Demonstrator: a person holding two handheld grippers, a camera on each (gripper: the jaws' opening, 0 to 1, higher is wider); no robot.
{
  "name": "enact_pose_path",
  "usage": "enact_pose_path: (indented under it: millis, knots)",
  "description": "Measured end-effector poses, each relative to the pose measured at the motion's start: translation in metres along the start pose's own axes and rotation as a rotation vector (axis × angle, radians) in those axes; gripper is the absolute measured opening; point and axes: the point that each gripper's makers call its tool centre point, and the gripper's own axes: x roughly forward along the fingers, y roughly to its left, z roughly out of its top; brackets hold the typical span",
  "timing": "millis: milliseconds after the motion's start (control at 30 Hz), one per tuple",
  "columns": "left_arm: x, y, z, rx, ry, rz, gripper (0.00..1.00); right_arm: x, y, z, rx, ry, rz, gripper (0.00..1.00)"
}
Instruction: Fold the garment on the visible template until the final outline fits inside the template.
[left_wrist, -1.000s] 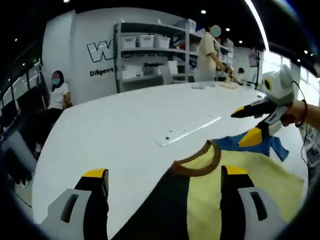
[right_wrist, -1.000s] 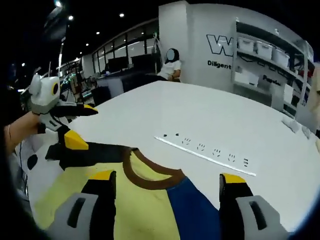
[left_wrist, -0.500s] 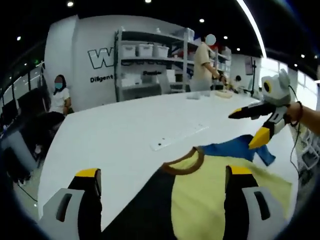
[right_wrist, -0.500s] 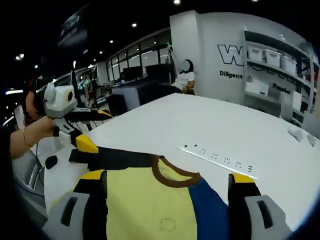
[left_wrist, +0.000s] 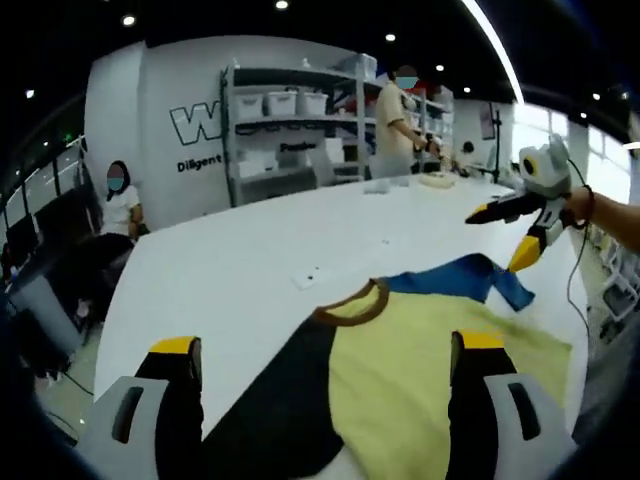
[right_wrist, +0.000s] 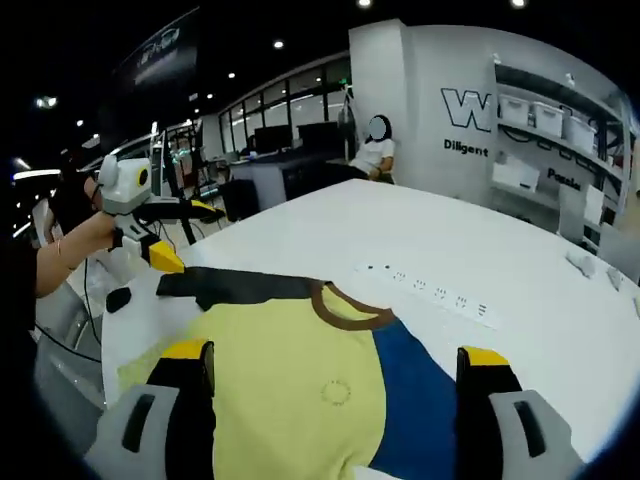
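- A big white table is seen.
- A yellow, black and blue shirt is spread flat on it.
- A white strip with dark marks is laid beyond the shirt's collar.

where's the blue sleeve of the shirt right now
In the left gripper view the blue sleeve of the yellow, black and blue T-shirt lies spread on the white table, right of the brown collar, below the right gripper.

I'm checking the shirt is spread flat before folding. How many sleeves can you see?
2. The black sleeve lies flat by the left gripper; the blue sleeve lies flat below the right gripper. Neither looks tucked under the T-shirt.
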Motion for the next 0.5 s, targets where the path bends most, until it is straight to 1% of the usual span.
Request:
enact_pose_path:
  millis: [233,400,500]
  knots:
    - [-0.024,-0.015,-0.01,-0.002,-0.003,-0.014,0.99,-0.026,-0.007,-0.021,-0.009,0.029,-0.024,0.99]
    - [-0.04,-0.019,-0.017,-0.014,-0.001,-0.011,0.99,-0.041,-0.008,-0.033,-0.001,0.041,-0.028,0.99]
    - [-0.049,-0.02,-0.021,-0.023,-0.004,-0.007,0.99,-0.049,-0.004,-0.042,0.012,0.044,-0.023,0.99]
